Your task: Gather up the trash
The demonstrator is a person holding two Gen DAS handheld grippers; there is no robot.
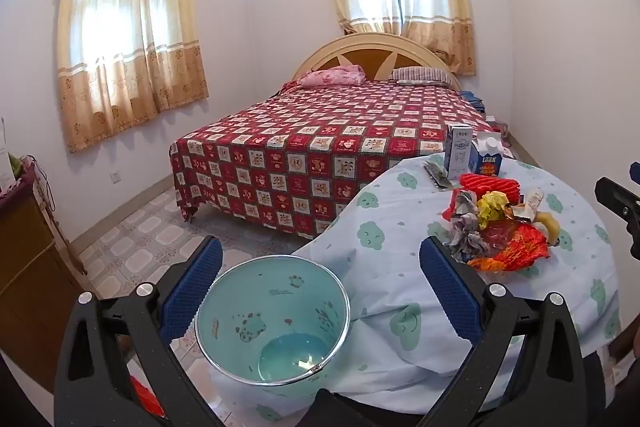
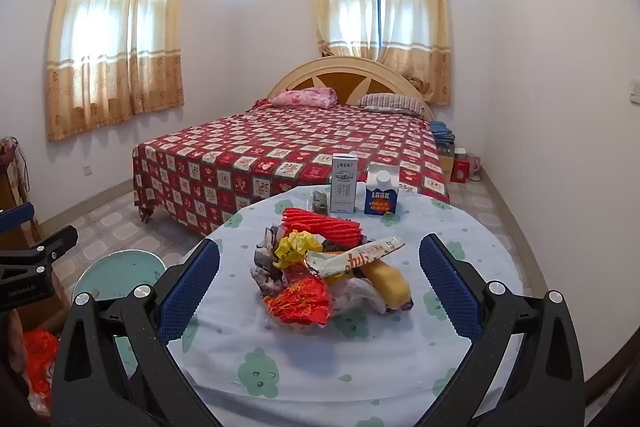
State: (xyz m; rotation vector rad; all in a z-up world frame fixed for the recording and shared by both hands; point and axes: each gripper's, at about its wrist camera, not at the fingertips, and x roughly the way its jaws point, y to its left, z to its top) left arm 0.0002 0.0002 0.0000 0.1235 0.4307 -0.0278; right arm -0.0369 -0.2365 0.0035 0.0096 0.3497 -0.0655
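On a round table (image 2: pixel 320 379) draped in a pale cloth printed with green clouds, a heap of trash (image 2: pixel 320 275) waits near the middle — crumpled grey and yellow paper, red foil wrappers, a torn snack packet, a clear bag and what looks like a banana peel, with red ribbed netting (image 2: pixel 320 225) touching its far side. Both tools are released and empty: the right gripper (image 2: pixel 320 283) hangs over the table's near edge with its jaws spread wide, the heap framed between them but farther out and untouched, while the left gripper (image 1: pixel 320 287) hovers off the table's left edge, equally wide, above an empty teal bin (image 1: pixel 272 327) standing on the floor against the hanging cloth. From the left tool, the heap lies well off to the right, across the table. Two cartons (image 2: pixel 362 191) stand upright at the far edge, beyond the pile, with a small dark packet (image 2: pixel 319 202) just left of them. The risks, judged from this layout, lie in the heap itself: its pieces are loose and mixed, so a closing grip could catch only one scrap and scatter the rest, or pinch the cloth beneath and drag it — enough, perhaps, to topple the cartons. The bin sits below the table's edge, partly tucked against the cloth, so a careless drop may miss its mouth.
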